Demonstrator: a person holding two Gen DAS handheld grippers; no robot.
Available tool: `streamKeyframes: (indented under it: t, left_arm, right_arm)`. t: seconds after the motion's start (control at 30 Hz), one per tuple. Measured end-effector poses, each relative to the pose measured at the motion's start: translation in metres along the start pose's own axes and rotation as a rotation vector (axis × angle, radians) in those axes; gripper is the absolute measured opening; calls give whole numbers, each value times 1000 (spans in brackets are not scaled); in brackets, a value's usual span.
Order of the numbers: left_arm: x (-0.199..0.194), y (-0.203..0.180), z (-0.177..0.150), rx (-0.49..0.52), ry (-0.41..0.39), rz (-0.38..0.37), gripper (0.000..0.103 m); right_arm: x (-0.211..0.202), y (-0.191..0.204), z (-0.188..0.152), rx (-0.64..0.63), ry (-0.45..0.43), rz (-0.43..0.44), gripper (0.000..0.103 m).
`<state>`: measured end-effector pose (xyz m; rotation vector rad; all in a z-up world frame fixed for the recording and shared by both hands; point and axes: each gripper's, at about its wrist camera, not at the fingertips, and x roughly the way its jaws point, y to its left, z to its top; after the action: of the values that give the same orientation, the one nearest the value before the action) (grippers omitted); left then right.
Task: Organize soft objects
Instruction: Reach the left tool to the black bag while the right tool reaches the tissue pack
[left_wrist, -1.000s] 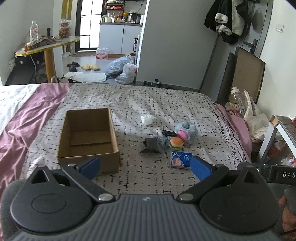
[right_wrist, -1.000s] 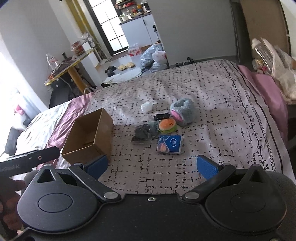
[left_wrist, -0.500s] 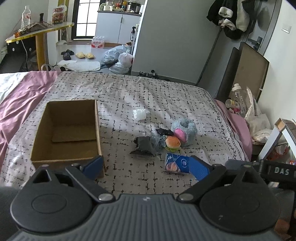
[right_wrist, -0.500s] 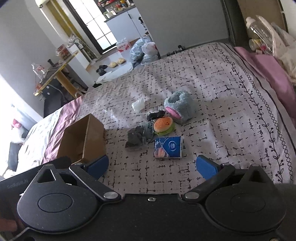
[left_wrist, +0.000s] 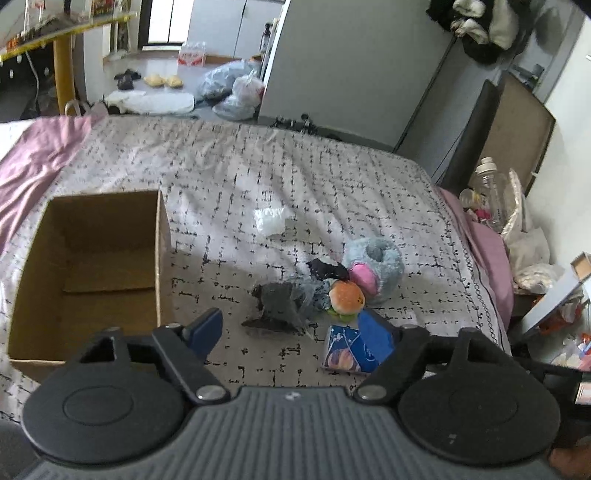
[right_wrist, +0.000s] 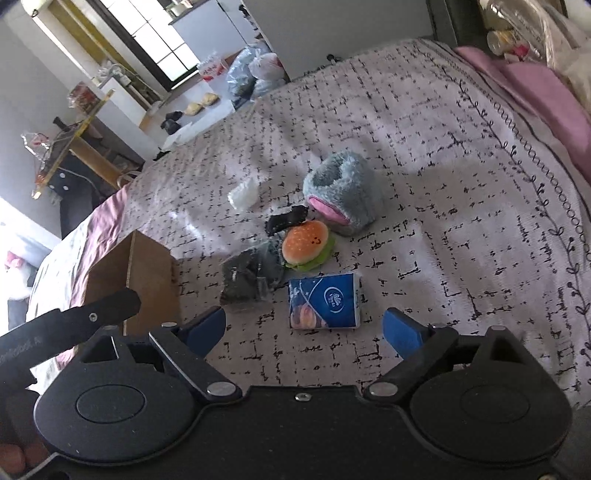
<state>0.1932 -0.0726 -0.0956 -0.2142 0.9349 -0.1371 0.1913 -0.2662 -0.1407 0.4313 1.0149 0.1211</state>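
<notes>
Both hand-held grippers have come closer to the soft toys, the left hand-held gripper (left_wrist: 291, 330) and right hand-held gripper (right_wrist: 304, 326) spread wide and holding nothing, ready to grab the tissue pack (right_wrist: 324, 305) for the empty box (left_wrist: 96, 266).

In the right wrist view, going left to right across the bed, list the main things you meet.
cardboard box → grey bagged bundle → blue tissue pack → fluffy grey slipper

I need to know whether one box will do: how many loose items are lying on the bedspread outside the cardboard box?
6: white wad farthest; grey-pink plush; small black piece; burger plush; grey bagged bundle nearest the cardboard box; blue tissue pack nearest. Others could hide underneath.
</notes>
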Motion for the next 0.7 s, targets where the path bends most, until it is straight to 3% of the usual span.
streamKeyframes:
  t: [0.17,0.7]
  left_arm:
    - [32,6,7,-23,60,3,73]
    - [126,17,5,-87,210,29,73]
  right_arm:
    - [27,-5,1,8,34,-30,92]
    - [87,0,3,-55,109,-94,92]
